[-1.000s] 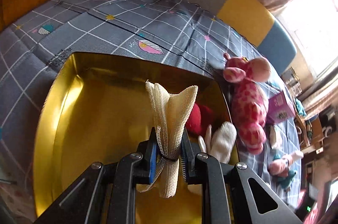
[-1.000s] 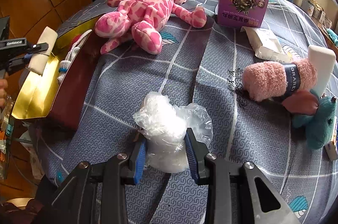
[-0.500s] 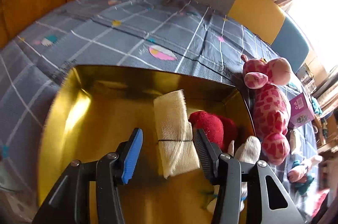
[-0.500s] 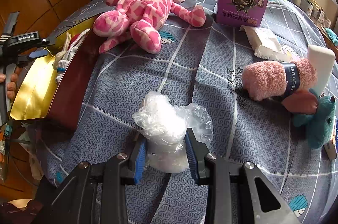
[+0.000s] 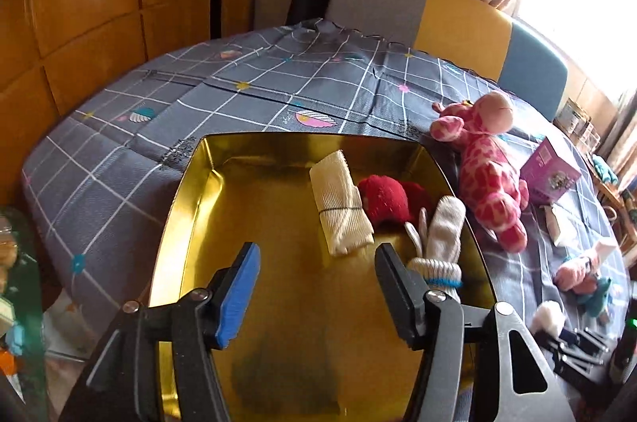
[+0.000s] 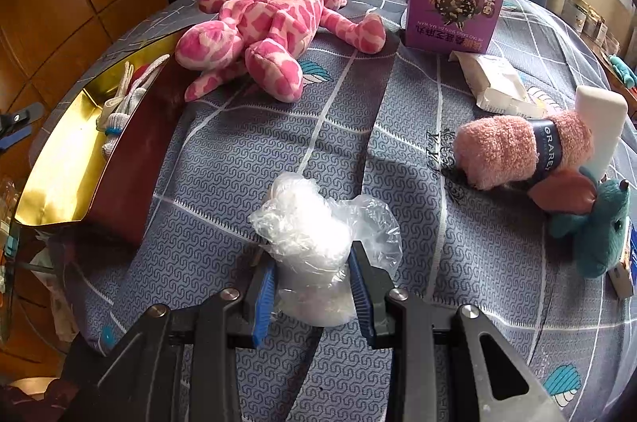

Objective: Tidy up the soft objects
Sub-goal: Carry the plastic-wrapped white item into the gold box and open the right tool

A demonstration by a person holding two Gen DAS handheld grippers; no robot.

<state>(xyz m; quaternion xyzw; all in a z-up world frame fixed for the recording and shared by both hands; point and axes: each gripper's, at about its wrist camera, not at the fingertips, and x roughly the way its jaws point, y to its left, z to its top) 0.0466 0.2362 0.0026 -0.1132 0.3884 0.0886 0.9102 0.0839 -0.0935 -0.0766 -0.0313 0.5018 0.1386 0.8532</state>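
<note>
Drop-off step closing out on the left: left gripper (image 5: 316, 286) with fingers opening, nothing between them, poised over the gold tray (image 5: 187, 207). Cream mesh cloth (image 5: 340, 209) lying free on the tray floor at twelve o'clock of the fingers, clear of both pads, touching the red plush (image 5: 384, 201) at its three o'clock, white glove (image 5: 440, 235) beyond. On the right, right gripper (image 6: 312, 286) clamped on a crumpled clear plastic bag (image 6: 306, 243) resting on the desk (image 6: 239, 159), tray at ten o'clock. Next move, likely: lifting the bag across to the tray, gently, given thin slippery film.
</note>
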